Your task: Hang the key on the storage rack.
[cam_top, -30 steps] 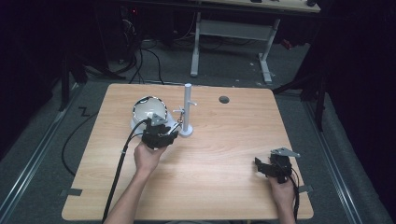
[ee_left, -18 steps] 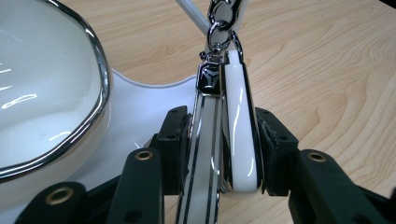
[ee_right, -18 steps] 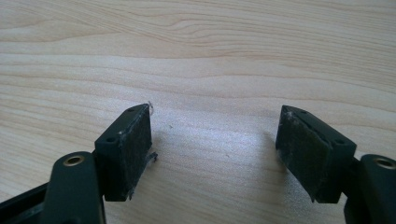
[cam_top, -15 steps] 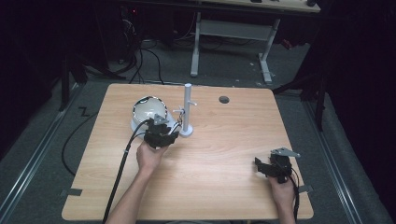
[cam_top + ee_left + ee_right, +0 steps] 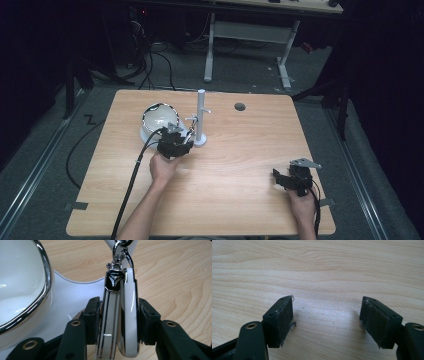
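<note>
keychain [image 5: 120, 315] hangs upright, long axis vertical, clasp topmost, clamped in left gripper [image 5: 117, 322]; right gripper [image 5: 327, 322] jaws apart over worktop [image 5: 324, 270].

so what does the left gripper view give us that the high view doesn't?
Left gripper view: both pads pressed on a white-and-chrome key fob, its black emblem and chrome clasp clipped above.
High view: the white stand, the right gripper open, apart near the table's right edge, and the hole in the tabletop.
Both: the left gripper, the white chrome-rimmed dish and the wooden table.
</note>
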### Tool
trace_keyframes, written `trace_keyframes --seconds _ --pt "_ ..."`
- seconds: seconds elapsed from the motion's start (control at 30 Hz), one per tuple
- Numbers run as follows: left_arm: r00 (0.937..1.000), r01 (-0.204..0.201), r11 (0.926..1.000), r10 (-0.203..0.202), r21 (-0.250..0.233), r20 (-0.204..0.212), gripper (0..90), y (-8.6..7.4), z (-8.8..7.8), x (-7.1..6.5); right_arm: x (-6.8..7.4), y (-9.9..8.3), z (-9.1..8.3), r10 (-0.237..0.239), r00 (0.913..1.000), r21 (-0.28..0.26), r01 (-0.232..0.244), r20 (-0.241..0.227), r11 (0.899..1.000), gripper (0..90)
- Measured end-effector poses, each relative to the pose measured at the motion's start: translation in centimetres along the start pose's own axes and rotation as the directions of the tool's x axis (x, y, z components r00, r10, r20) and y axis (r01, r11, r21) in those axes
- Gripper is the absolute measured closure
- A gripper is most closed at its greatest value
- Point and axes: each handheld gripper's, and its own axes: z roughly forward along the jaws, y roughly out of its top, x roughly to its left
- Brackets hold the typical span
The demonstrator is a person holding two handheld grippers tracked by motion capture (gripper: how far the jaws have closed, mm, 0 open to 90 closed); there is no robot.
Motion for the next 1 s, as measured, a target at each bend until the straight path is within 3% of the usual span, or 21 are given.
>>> trace_keyframes --seconds 0.3,0.57,1.0 --pt "0.9999 0.016 0.9999 -0.016 0.002 0.005 56.5 -0.2 0.1 0.2 0.0 0.0 0.0 -0.001 1.0000 -0.001 0.001 0.000 1.000 27.1" --pt "0.9993 0.037 0.9993 -0.037 0.006 0.003 48.2 -0.2 0.1 0.4 0.0 0.0 0.0 -0.001 1.0000 -0.001 0.001 0.000 1.000 27.1" --pt "0.9990 0.042 0.9988 -0.043 -0.024 -0.009 37.3 -0.5 -1.6 0.8 0.0 0.0 0.0 -0.001 1.0000 -0.001 0.001 0.000 1.000 27.1"
